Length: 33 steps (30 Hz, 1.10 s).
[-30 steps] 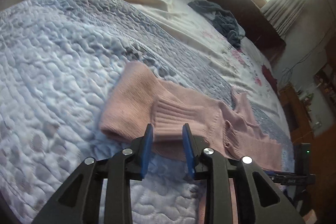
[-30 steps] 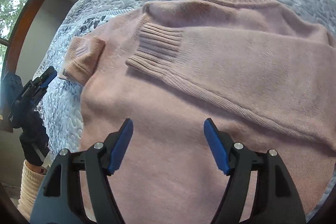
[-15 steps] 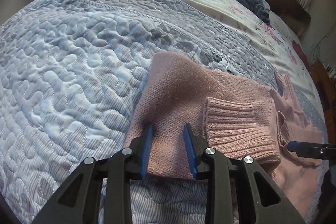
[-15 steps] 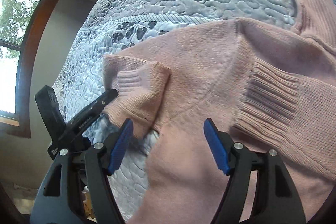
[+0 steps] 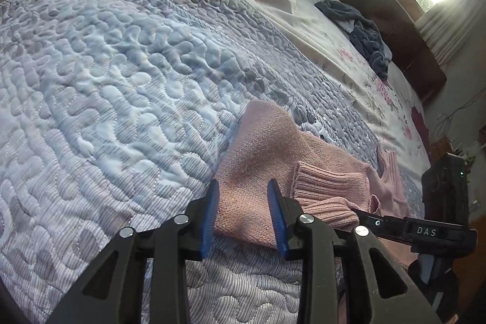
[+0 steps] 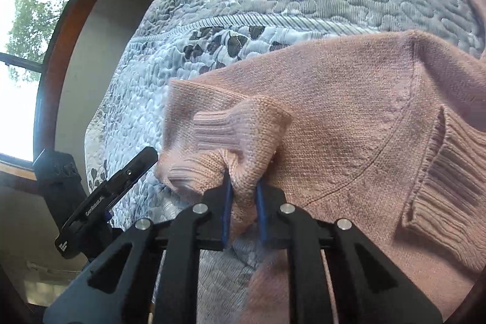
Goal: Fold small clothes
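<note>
The pink sweater (image 6: 349, 123) lies flat on the quilted bedspread (image 5: 106, 75), both sleeves laid in over its body, seemingly so the folding can go on from there; the right gripper (image 6: 243, 202) has its 2 blue fingers closed tight on a pinch of knit by the ribbed cuff (image 6: 218, 132) of the near sleeve, probably to carry that sleeve further across; the left gripper (image 5: 243, 214) is partly open, its fingers straddling the sweater's folded edge without visibly clamping it, likely poised for a matching grip. Whether the left pads touch the knit cannot be told; the sweater's hem is cut off by the frame, and a dark garment (image 5: 364, 38) far up the bed is too small to identify.
</note>
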Each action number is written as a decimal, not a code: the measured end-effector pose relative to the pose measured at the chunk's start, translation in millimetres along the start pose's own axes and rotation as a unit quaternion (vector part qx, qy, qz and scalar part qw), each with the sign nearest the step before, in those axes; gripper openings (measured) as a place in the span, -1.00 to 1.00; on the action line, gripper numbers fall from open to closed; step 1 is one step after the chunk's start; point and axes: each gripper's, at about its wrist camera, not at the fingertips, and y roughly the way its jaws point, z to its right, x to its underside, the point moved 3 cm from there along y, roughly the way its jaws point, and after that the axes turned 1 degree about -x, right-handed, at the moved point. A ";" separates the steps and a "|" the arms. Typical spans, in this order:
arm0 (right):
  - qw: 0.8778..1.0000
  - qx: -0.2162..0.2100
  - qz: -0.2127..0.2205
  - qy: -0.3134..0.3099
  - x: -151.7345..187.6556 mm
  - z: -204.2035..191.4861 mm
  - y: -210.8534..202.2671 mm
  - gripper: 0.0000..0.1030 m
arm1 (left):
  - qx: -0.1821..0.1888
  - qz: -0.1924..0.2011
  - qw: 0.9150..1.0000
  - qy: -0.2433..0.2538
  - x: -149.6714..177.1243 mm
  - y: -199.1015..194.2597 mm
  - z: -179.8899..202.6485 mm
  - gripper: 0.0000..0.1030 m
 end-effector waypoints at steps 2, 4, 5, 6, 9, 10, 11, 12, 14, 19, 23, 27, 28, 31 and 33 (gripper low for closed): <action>1.000 -0.009 0.011 -0.003 5.5 1.3 -19.2 -0.76 | 0.005 0.002 1.000 0.005 0.3 -0.2 9.6 -0.36; 1.000 -0.011 0.027 -0.006 11.2 6.4 -42.8 -0.76 | 0.010 0.001 1.000 0.016 2.3 0.7 23.4 -0.36; 0.999 -0.011 0.035 -0.006 14.3 11.2 -55.2 -0.76 | 0.014 -0.001 1.000 0.021 3.7 1.5 30.7 -0.36; 0.999 -0.011 0.042 -0.005 16.8 16.9 -67.0 -0.76 | 0.018 -0.003 0.999 0.027 5.4 2.9 38.8 -0.36; 0.998 -0.008 0.060 0.003 23.4 38.6 -98.6 -0.76 | 0.026 -0.009 0.999 0.045 12.3 9.9 63.6 -0.36; 0.998 -0.002 0.066 0.005 26.3 47.6 -109.5 -0.76 | 0.029 -0.012 0.998 0.051 14.9 12.7 72.6 -0.36; 0.997 0.005 0.071 0.006 29.6 56.9 -117.4 -0.76 | 0.030 -0.015 0.998 0.057 17.4 15.7 80.9 -0.36; 0.997 0.013 0.076 0.008 32.6 66.3 -127.0 -0.76 | 0.033 -0.018 0.997 0.062 19.8 18.8 89.0 -0.36; 0.996 0.026 0.086 0.018 37.6 86.6 -144.4 -0.76 | 0.035 -0.023 0.996 0.072 24.1 25.5 104.8 -0.36; 0.993 0.040 0.097 0.049 51.5 135.3 -169.6 -0.76 | 0.020 -0.034 0.994 0.100 34.0 43.0 133.2 -0.35; 0.990 0.059 0.103 0.071 58.9 168.3 -182.2 -0.76 | 0.021 -0.046 0.993 0.110 41.8 54.5 145.7 -0.35; 0.986 0.097 0.103 0.092 66.5 201.2 -188.3 -0.76 | 0.014 -0.051 0.990 0.129 49.7 61.7 156.8 -0.35; 0.985 0.101 0.098 0.102 68.7 210.2 -185.7 -0.76 | 0.012 -0.054 0.990 0.133 51.8 64.2 158.8 -0.35; 0.984 0.106 0.089 0.116 76.8 227.6 -178.9 -0.72 | -0.001 -0.065 0.987 0.145 58.2 75.0 161.4 -0.35; 0.983 0.119 0.084 0.113 79.3 229.5 -176.1 -0.61 | -0.011 -0.071 0.985 0.154 61.4 82.6 160.2 -0.35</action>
